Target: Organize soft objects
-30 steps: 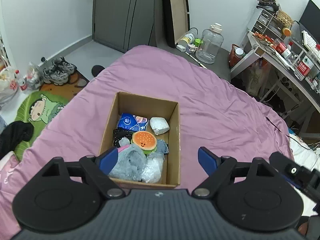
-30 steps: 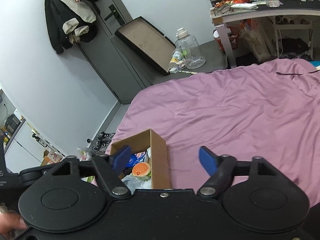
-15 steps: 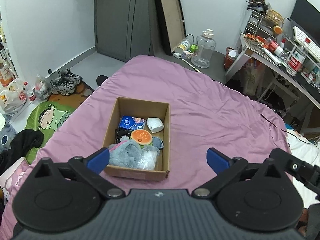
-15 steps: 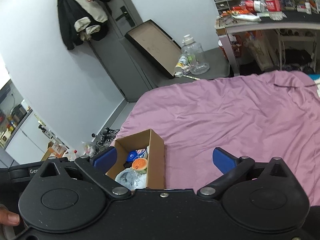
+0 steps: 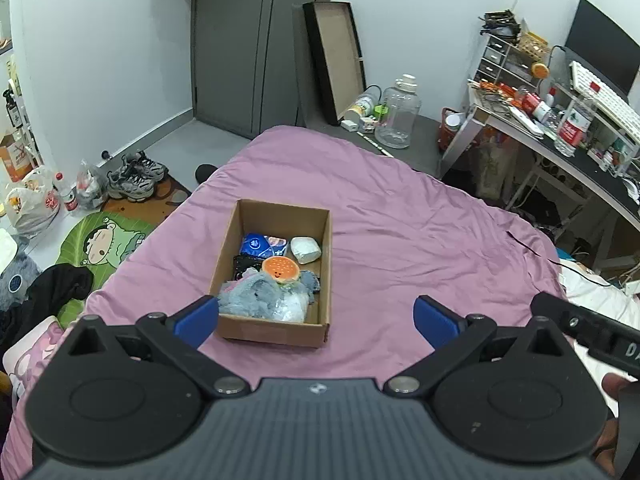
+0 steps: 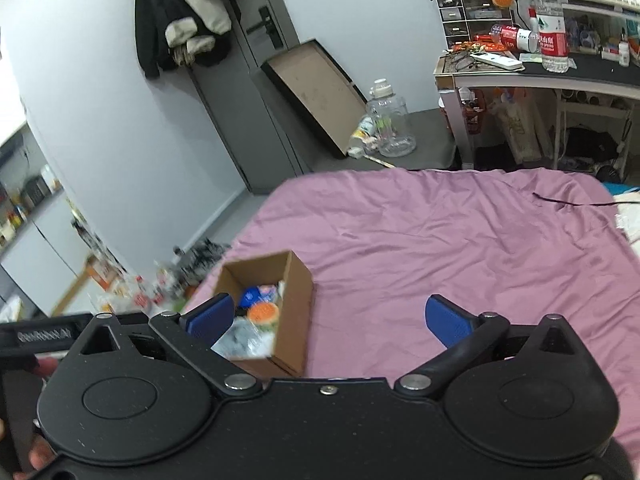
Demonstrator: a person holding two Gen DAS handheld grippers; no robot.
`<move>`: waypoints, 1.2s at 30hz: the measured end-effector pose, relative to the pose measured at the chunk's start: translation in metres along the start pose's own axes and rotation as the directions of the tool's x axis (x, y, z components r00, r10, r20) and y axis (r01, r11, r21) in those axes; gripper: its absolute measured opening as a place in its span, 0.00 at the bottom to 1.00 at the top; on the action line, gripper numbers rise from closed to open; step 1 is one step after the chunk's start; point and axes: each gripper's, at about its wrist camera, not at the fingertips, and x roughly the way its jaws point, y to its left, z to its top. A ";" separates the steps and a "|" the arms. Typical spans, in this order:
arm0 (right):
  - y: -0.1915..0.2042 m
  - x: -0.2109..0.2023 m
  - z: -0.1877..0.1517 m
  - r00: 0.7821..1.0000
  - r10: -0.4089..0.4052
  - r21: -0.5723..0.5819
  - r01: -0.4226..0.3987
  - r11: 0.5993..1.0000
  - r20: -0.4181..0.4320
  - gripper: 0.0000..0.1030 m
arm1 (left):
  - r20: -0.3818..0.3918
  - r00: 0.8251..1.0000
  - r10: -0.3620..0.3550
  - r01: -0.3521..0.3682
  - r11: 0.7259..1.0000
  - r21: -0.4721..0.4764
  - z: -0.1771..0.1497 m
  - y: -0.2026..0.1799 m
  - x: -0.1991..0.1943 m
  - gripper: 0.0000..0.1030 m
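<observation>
A brown cardboard box (image 5: 325, 280) (image 6: 298, 300) sits on the purple bed cover. Inside lie an orange burger plush (image 5: 280, 269) (image 6: 263, 313), a blue pouch (image 5: 256, 245), a white bundle (image 5: 305, 249), a grey fluffy item (image 5: 253, 296) and a clear plastic bag (image 5: 294, 307). My left gripper (image 5: 316, 319) hovers above and behind the box, open, nothing between its blue pads. My right gripper (image 6: 329, 319) is also open and empty, up and to the right of the box, over the bare cover.
The purple bed cover (image 5: 400, 224) spreads wide to the right of the box. A black cable (image 5: 524, 245) lies near its right edge. Shoes (image 5: 136, 176), bags and a green mat (image 5: 100, 240) sit on the floor to the left. A cluttered desk (image 5: 560, 136) stands on the right.
Both grippers' jaws have spread wider and both have pulled up and back, so the box looks smaller and farther. Nothing in the box has moved.
</observation>
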 end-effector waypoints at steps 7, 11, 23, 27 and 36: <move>-0.001 -0.024 -0.004 0.999 -0.040 -0.081 0.040 0.996 0.003 1.00 | 0.026 0.999 -0.022 0.021 0.999 0.025 -0.016 -0.007 -0.021 1.00; -0.001 -0.030 -0.011 0.999 -0.037 -0.112 0.033 0.993 -0.031 1.00 | 0.046 0.999 -0.012 0.011 1.000 0.020 -0.024 -0.006 -0.034 1.00; -0.019 -0.046 -0.026 0.999 -0.041 -0.126 0.038 0.991 -0.025 1.00 | 0.068 0.998 0.012 -0.014 0.999 0.036 -0.050 -0.002 -0.051 1.00; -0.027 -0.052 -0.031 0.999 -0.040 -0.125 0.037 0.991 -0.019 1.00 | 0.058 0.998 0.015 -0.016 1.000 0.024 -0.058 0.000 -0.050 1.00; -0.021 -0.065 -0.041 0.999 -0.034 -0.197 0.029 0.980 -0.024 1.00 | 0.063 0.997 0.037 -0.039 0.999 0.023 -0.067 -0.002 -0.055 1.00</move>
